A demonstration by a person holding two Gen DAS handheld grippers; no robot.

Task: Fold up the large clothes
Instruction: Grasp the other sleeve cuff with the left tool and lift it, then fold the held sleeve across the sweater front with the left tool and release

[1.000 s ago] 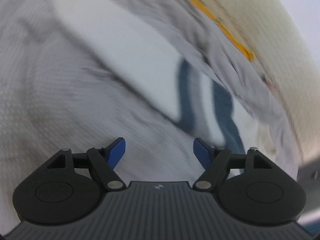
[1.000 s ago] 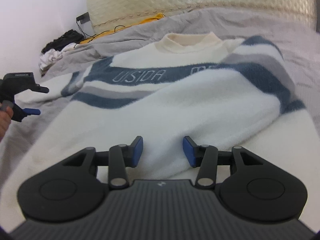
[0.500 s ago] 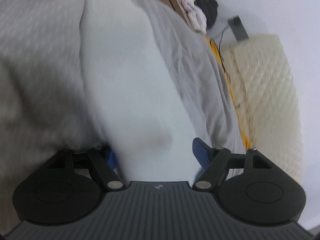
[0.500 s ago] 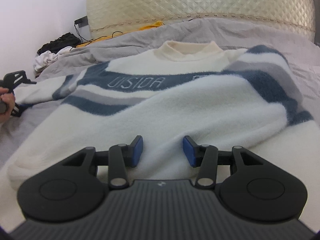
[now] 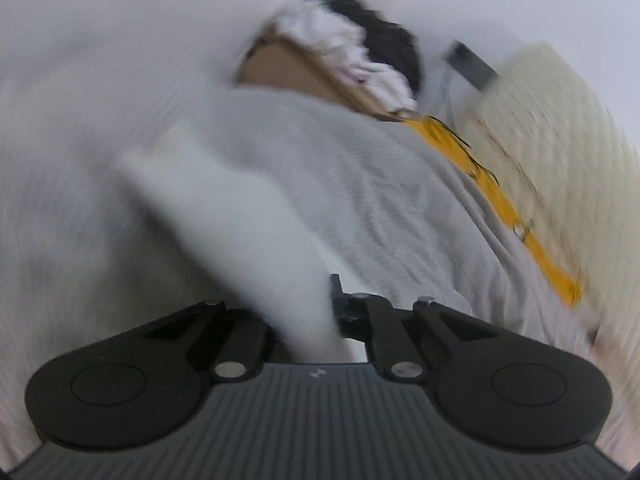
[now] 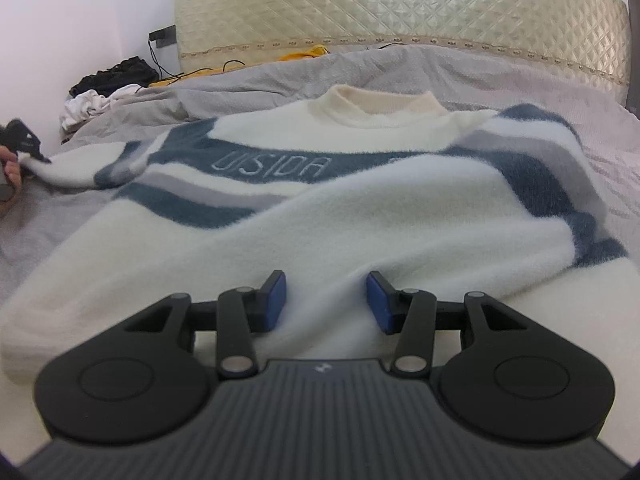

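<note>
Across the bed [image 6: 520, 76] my sweater [image 6: 360, 216] lies flat, barely started: left tool [image 5: 316, 320] pinching its sleeve [image 5: 240, 224] at the left edge, right tool [image 6: 326, 300] spread over the hem, folds all remaining.

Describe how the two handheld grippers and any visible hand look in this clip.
Both the left gripper and the right gripper have matte black ribbed bodies, round side discs, silver pivot pins and a small white logo. The right one shows blue finger pads. A bare hand appears at left; no cables.
</note>
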